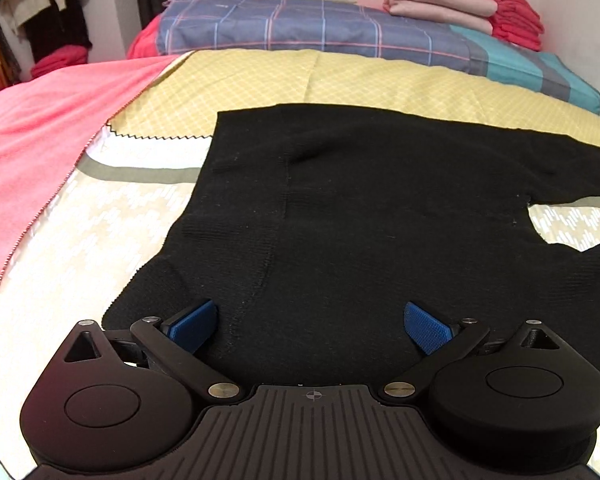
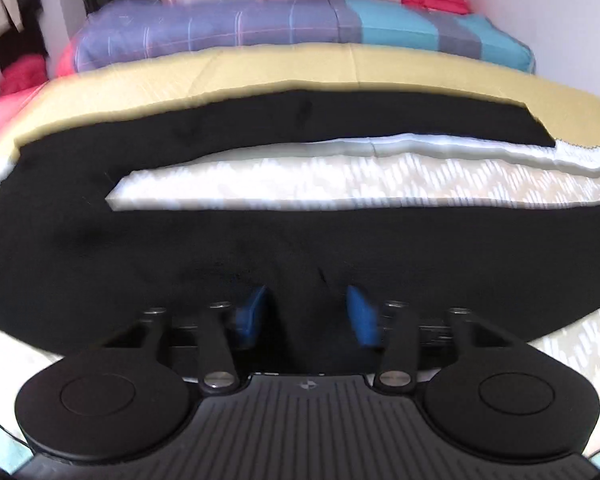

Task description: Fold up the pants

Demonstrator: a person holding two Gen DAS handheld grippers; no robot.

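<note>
Black knit pants [image 1: 360, 208] lie flat on the bed, waist to the left, legs running right. My left gripper [image 1: 310, 320] is open, its blue pads wide apart over the near waist edge of the pants. In the right wrist view the pants [image 2: 260, 248] show two legs with a strip of bedsheet between them. My right gripper [image 2: 307, 308] is open over the near leg, blue pads [image 2: 252, 312] a moderate gap apart with black cloth between and below them. That view is blurred.
A yellow patterned cover [image 1: 340, 80] lies behind the pants, a pink blanket [image 1: 40, 140] to the left. A folded plaid quilt [image 1: 320, 28] with pink and red folded cloths [image 1: 460, 4] sits at the head of the bed. Hanging clothes [image 1: 32, 8] are at far left.
</note>
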